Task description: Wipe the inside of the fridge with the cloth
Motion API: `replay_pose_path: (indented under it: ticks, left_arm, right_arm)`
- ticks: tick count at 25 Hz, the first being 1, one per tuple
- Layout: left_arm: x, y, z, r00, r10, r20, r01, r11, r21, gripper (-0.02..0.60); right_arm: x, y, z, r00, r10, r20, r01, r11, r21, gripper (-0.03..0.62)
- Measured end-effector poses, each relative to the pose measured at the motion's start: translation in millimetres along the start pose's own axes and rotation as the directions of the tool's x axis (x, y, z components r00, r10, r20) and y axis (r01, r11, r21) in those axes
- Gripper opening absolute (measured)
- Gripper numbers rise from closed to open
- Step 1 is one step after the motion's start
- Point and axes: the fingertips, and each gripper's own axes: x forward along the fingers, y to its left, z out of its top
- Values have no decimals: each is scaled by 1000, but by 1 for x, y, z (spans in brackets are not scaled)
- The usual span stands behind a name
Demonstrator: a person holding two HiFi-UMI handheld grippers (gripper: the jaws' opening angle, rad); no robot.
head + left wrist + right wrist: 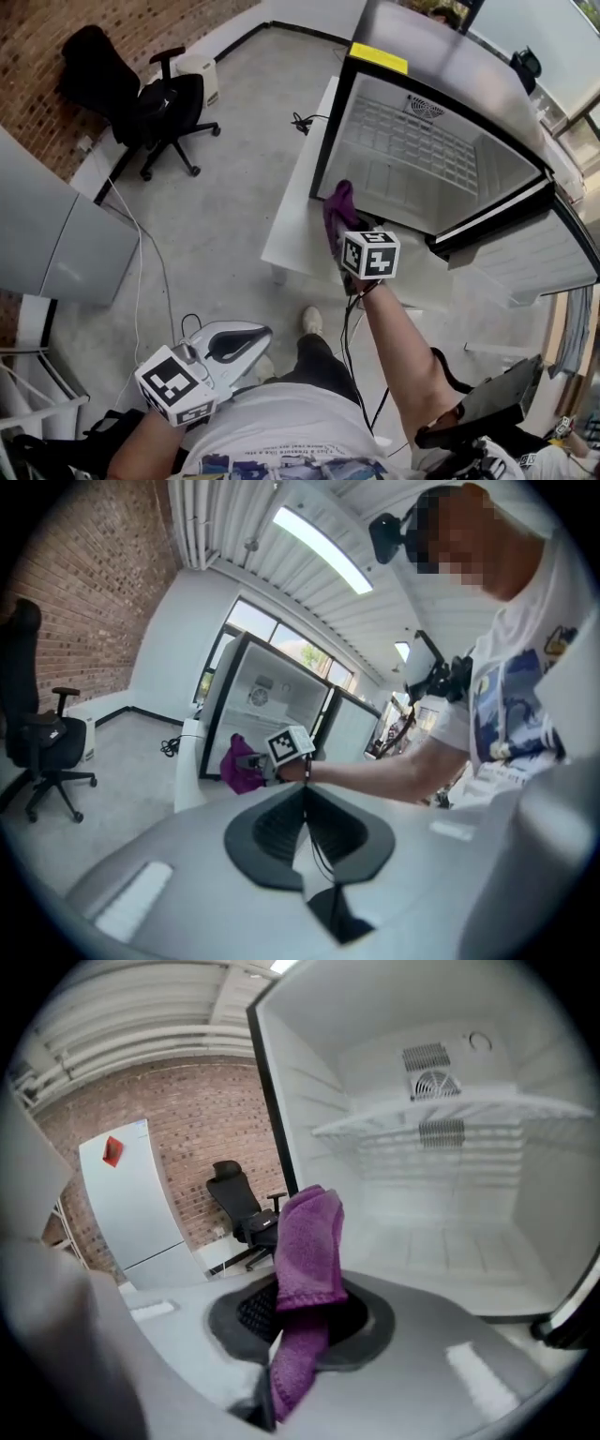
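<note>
Your right gripper (302, 1288) has its fingers clenched on the purple cloth (314, 1222), which stands up out of them and folds over at its top. You hold it at the left edge of the fridge's (450, 67) open front, near the lower corner, over the white tabletop (292, 225) that carries the fridge. The fridge door (539, 253) is swung open to the right. Your left gripper (306, 794) hangs low by your waist, fingers clenched together on nothing.
</note>
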Motion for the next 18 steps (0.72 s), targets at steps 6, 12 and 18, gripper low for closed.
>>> replay_pose_path:
  ticks: [6, 12, 18]
  left_arm:
    - [15, -47, 8, 982, -188, 32, 183, 976, 118, 6]
    - [43, -103, 11, 935, -353, 11, 344, 918, 198, 6]
    - [65, -144, 8, 908, -419, -20, 413, 884, 220, 6]
  right_arm:
    - [-132, -15, 22, 984, -130, 120, 143, 984, -106, 52]
    - [-271, -52, 32, 932, -288, 219, 326, 930, -168, 52]
    - [-365, -102, 46, 875, -381, 300, 437, 888, -147, 52]
